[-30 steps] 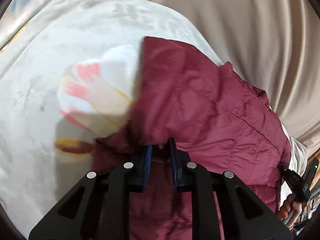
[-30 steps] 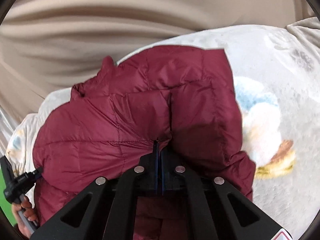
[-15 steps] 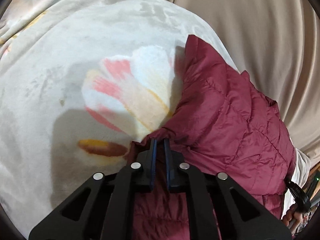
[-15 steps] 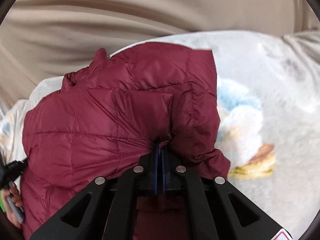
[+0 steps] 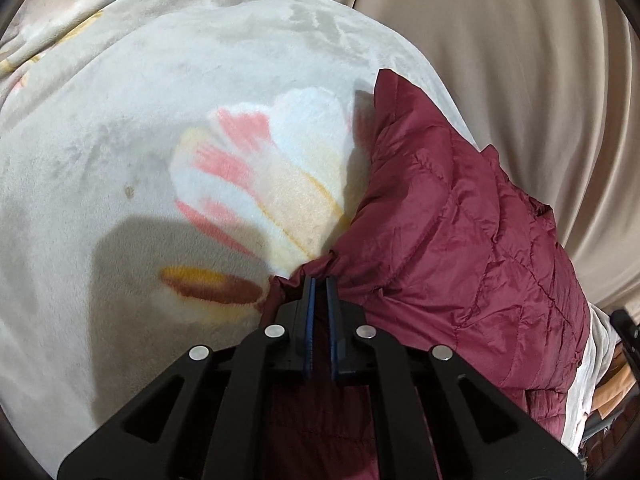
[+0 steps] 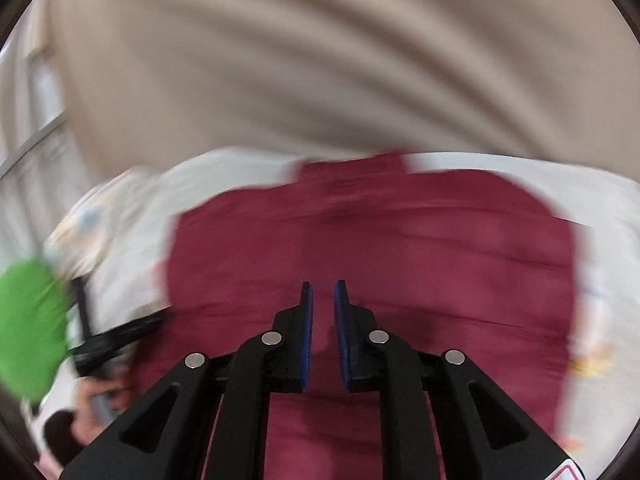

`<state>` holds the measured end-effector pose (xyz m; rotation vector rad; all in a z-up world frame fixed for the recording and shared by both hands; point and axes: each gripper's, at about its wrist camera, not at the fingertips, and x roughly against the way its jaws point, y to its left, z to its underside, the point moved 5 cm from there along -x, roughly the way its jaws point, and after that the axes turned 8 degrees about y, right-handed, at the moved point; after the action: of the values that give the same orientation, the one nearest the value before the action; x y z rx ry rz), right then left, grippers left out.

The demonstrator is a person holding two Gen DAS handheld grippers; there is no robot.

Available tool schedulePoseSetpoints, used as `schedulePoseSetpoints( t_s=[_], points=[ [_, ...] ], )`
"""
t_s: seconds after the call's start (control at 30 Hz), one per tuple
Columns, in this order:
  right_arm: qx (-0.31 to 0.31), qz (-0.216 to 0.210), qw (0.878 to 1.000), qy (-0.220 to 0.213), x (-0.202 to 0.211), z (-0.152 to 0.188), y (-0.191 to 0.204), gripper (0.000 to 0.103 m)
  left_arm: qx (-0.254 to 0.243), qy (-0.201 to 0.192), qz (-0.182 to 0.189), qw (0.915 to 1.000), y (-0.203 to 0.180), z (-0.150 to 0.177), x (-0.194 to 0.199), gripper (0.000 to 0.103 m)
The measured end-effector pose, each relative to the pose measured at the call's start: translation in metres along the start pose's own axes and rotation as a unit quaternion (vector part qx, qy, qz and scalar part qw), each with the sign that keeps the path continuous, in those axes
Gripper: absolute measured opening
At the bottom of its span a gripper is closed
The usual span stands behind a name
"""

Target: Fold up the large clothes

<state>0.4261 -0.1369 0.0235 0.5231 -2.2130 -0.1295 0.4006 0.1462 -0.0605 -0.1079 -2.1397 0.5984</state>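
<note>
Change: our right hand-held gripper (image 6: 323, 300) has just been opening, nothing between its jaws | left hand-held gripper (image 5: 319, 286) pinches the quilted maroon puffer jacket (image 5: 460, 240) cuff | jacket on flowered fleece blanket (image 5: 140, 160) | fold released.

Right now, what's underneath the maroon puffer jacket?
The maroon puffer jacket lies on a cream floral blanket, which shows around it. Whatever lies beneath the jacket's middle is covered.

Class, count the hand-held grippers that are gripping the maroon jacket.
1. The left hand-held gripper pinches the maroon jacket at its gathered edge. The right hand-held gripper has just been opening, nothing between its jaws, above the jacket.
</note>
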Motion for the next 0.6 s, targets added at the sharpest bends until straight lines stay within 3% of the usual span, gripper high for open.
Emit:
schedulePoseSetpoints(
  t_s=[0.17,0.37,0.4,0.5,0.6],
  points=[
    [0.052,-0.036,0.996,0.061,-0.092,-0.027,0.076,0.006,0.005,0.001,0.007,1.0,0.0,-0.001,-0.002,0.005],
    [0.061,-0.017,0.993,0.104,-0.186,-0.04,0.112,0.005,0.008,0.002,0.008,0.9999,0.002,0.001,0.001,0.005],
    [0.062,-0.007,0.992,0.108,-0.199,-0.039,0.111,0.001,0.008,0.003,0.009,0.9999,0.003,0.001,0.001,0.005],
    [0.035,-0.025,0.993,0.106,-0.209,-0.037,0.105,0.0,0.012,0.004,0.014,0.9998,0.004,0.001,0.0,0.005],
    [0.015,-0.036,0.995,0.089,-0.182,-0.038,0.097,0.0,0.015,0.004,0.019,0.9997,0.005,0.001,0.001,0.005]
  ],
)
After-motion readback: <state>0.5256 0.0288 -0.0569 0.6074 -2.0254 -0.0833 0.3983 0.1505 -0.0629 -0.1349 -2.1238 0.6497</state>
